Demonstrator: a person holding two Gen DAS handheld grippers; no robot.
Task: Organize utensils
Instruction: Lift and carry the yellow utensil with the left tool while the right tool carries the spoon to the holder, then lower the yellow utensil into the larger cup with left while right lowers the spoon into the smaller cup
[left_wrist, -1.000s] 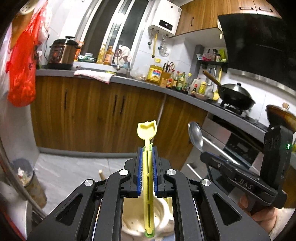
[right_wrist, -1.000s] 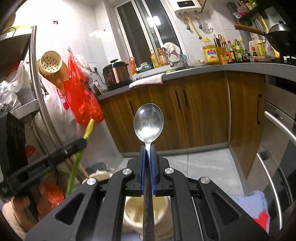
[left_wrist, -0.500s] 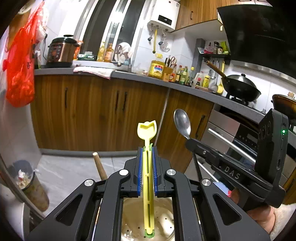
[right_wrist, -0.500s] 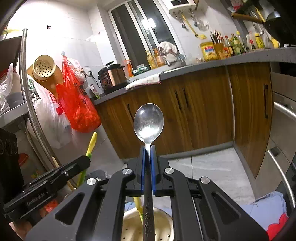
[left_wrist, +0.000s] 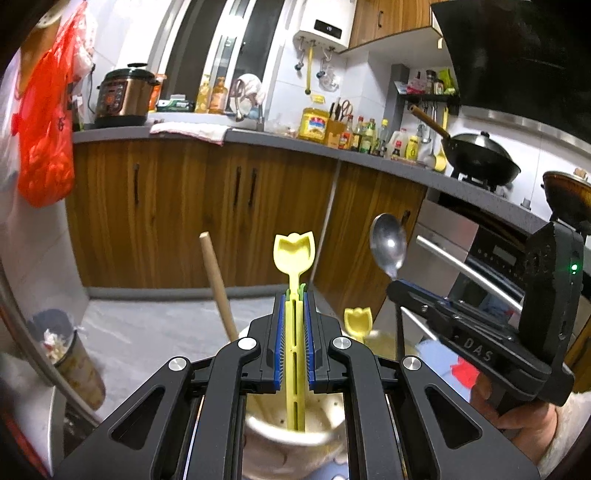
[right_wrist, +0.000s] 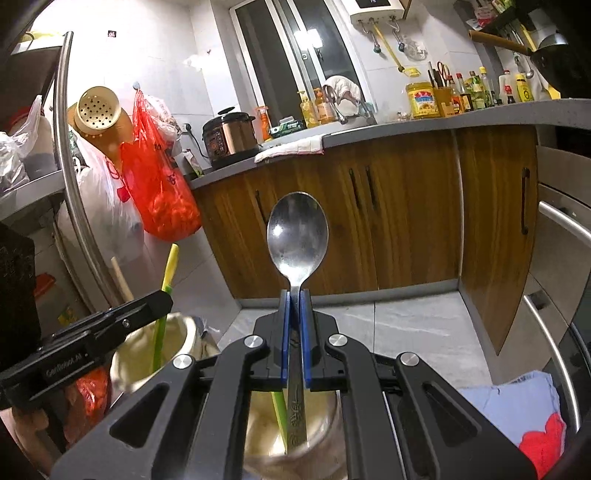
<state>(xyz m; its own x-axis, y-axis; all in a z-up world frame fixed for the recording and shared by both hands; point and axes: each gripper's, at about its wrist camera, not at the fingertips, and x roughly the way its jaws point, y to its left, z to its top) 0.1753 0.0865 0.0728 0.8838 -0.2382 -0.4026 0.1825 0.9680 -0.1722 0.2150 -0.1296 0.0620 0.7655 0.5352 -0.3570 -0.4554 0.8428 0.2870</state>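
The left gripper (left_wrist: 294, 295) was held pointing slightly downward, jaws clamped nearly together. The right gripper (right_wrist: 294, 293), at its three o'clock, was likewise tilted and pinched closed.

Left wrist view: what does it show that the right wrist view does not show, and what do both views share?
Only the left wrist view shows the black wok on the stove and a second yellow utensil standing in the holder.

Only the right wrist view shows the perforated beige scoop hanging on the wall.

Both show the metal spoon in the right gripper, the yellow utensil in the left gripper, the pressure cooker, and the red bag.
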